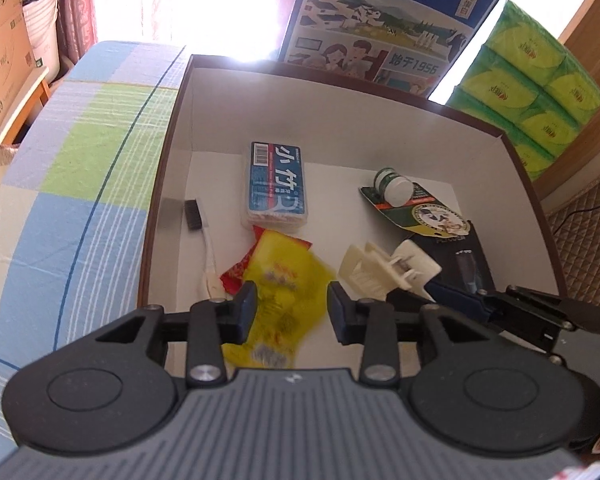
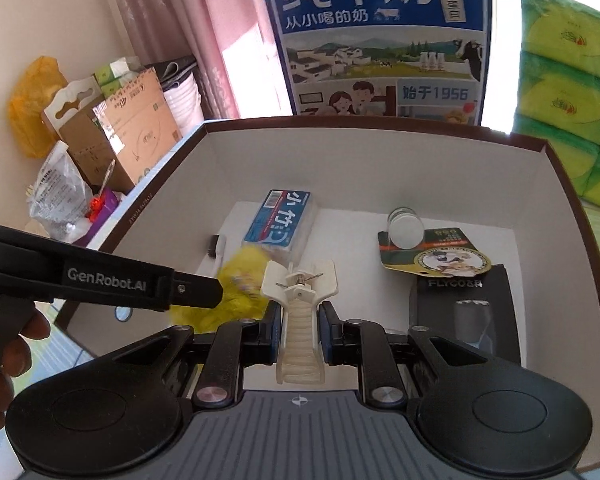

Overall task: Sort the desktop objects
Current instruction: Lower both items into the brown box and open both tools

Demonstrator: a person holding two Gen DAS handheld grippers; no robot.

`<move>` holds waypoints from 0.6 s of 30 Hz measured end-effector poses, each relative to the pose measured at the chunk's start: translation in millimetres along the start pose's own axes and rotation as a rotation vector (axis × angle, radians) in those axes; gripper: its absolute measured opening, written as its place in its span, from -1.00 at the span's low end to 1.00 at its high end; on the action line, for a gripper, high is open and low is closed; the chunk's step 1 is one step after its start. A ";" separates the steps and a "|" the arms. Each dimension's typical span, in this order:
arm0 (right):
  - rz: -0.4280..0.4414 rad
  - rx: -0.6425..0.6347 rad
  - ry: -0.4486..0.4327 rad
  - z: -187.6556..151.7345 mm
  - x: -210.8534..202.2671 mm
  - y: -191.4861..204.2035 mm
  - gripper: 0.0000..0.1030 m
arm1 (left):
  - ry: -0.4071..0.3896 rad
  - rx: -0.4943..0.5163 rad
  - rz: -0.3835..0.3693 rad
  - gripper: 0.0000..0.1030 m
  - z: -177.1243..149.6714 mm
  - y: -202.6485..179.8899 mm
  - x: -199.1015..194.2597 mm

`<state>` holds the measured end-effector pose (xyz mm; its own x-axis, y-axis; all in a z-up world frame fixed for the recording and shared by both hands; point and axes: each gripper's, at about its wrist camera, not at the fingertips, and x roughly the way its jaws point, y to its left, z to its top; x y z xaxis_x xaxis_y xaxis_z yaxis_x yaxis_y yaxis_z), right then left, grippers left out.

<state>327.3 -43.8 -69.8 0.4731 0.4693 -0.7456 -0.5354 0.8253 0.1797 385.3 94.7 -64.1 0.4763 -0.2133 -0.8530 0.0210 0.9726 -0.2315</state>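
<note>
A brown box with white inside (image 1: pixel 172 128) (image 2: pixel 380 152) holds the sorted things. My left gripper (image 1: pixel 292 308) is open above the box, and a blurred yellow packet (image 1: pixel 288 280) lies loose between and below its fingers; it also shows in the right wrist view (image 2: pixel 240 280). My right gripper (image 2: pixel 300 332) is shut on a cream hair claw clip (image 2: pixel 300 312), held over the box; the clip also shows in the left wrist view (image 1: pixel 384 268). In the box lie a blue tissue pack (image 1: pixel 276 180) (image 2: pixel 280 220), a toothbrush (image 1: pixel 204 236) (image 2: pixel 216 246), a small white-capped bottle (image 1: pixel 396 188) (image 2: pixel 406 228) and a black FLYCO box (image 2: pixel 468 312).
The box sits on a blue, green and white checked cloth (image 1: pixel 80 184). A milk carton box (image 1: pixel 392 20) (image 2: pixel 380 40) and green tissue packs (image 1: pixel 540 92) (image 2: pixel 568 92) stand behind it. Cardboard boxes (image 2: pixel 128 132) and bags are at the left.
</note>
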 end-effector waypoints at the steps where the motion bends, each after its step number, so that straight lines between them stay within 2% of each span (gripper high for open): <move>1: -0.008 -0.002 0.006 0.8 2.8 0.6 -0.67 | 0.001 0.007 0.001 -0.32 0.6 -0.6 0.0; 5: -0.032 -0.032 0.025 1.7 8.0 2.8 -0.67 | -0.010 0.043 -0.004 -0.17 0.2 -3.9 -6.4; 6: -0.030 -0.044 0.026 1.4 7.2 3.4 -0.65 | -0.013 0.050 -0.001 -0.08 -0.6 -4.2 -8.6; 8: -0.041 -0.064 0.036 1.1 5.4 4.5 -0.39 | -0.023 0.058 -0.004 0.03 -1.5 -4.4 -13.4; 9: -0.055 -0.075 0.027 0.3 2.9 5.2 0.05 | -0.025 0.057 -0.013 0.05 -1.9 -3.8 -16.0; 10: -0.064 -0.086 0.012 -0.9 -0.2 5.9 0.39 | -0.026 0.054 -0.023 0.09 -2.4 -3.3 -18.5; 12: -0.071 -0.115 -0.005 -2.9 -8.0 7.2 0.46 | -0.030 0.058 -0.034 0.16 -3.5 -3.7 -24.1; 15: -0.110 -0.149 0.014 -4.3 -15.2 7.9 0.68 | -0.039 0.082 -0.035 0.30 -5.8 -8.0 -32.4; 18: -0.145 -0.154 0.018 -5.6 -24.1 4.7 0.81 | -0.037 0.100 -0.039 0.51 -7.8 -13.7 -39.3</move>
<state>309.4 -53.0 -54.6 0.5411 0.3426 -0.7680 -0.5639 0.8254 -0.0291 359.5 89.1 -31.1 0.5053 -0.2491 -0.8262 0.1271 0.9685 -0.2142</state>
